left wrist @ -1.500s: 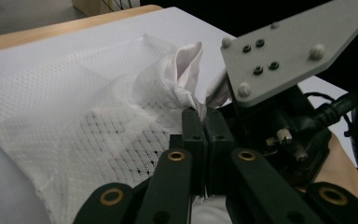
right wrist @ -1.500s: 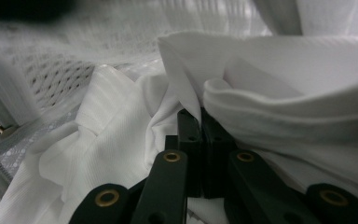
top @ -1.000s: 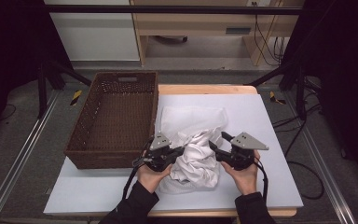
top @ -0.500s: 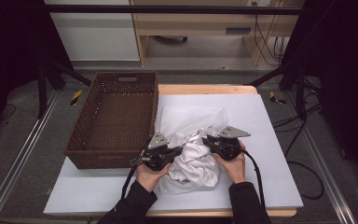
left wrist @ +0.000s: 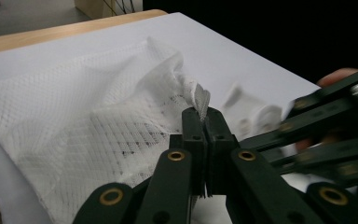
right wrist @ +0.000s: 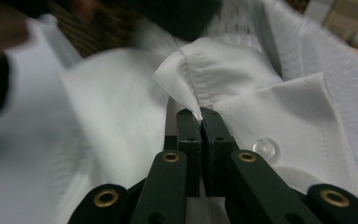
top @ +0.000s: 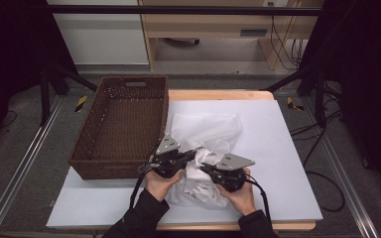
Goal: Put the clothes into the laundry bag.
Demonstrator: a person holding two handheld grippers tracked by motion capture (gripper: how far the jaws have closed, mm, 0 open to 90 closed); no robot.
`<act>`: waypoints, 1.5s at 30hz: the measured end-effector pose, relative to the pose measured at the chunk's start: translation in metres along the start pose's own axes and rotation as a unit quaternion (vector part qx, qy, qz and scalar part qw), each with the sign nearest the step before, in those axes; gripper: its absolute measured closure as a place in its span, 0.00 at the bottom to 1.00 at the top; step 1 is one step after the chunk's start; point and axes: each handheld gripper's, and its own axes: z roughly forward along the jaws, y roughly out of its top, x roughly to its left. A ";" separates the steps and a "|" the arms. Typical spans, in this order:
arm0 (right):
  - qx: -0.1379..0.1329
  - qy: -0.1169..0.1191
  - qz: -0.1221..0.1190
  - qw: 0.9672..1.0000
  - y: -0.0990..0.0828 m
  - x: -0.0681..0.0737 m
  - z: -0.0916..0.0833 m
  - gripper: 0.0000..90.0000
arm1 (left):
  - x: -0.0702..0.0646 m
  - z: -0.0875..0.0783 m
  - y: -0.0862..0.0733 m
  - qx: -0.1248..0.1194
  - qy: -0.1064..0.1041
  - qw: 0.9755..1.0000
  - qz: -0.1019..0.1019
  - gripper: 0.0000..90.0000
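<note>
pinching a corner of the white shirt (right wrist: 242, 93) on the white table (top: 287, 148), the right gripper (top: 204, 169) has just clamped after moving in toward the left gripper (top: 192, 154), itself closed on the mesh bag (left wrist: 74, 116), so bagging can start.

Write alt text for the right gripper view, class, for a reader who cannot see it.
The right tongs are shut on a folded edge of a white shirt, with a clear button just beside them. Blurred white fabric lies behind.
</note>
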 end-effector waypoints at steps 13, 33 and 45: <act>0.022 -0.047 0.072 0.996 -0.001 -0.017 0.040 0.81 | 0.006 0.004 -0.025 0.021 0.006 1.000 0.003 0.99; 0.031 -0.063 0.178 0.982 -0.037 -0.058 0.003 0.55 | 0.010 0.009 -0.031 0.035 0.016 0.999 0.004 0.99; 0.045 -0.006 0.197 0.979 -0.034 -0.056 0.022 0.51 | 0.010 0.010 -0.030 0.037 0.011 0.999 0.004 0.99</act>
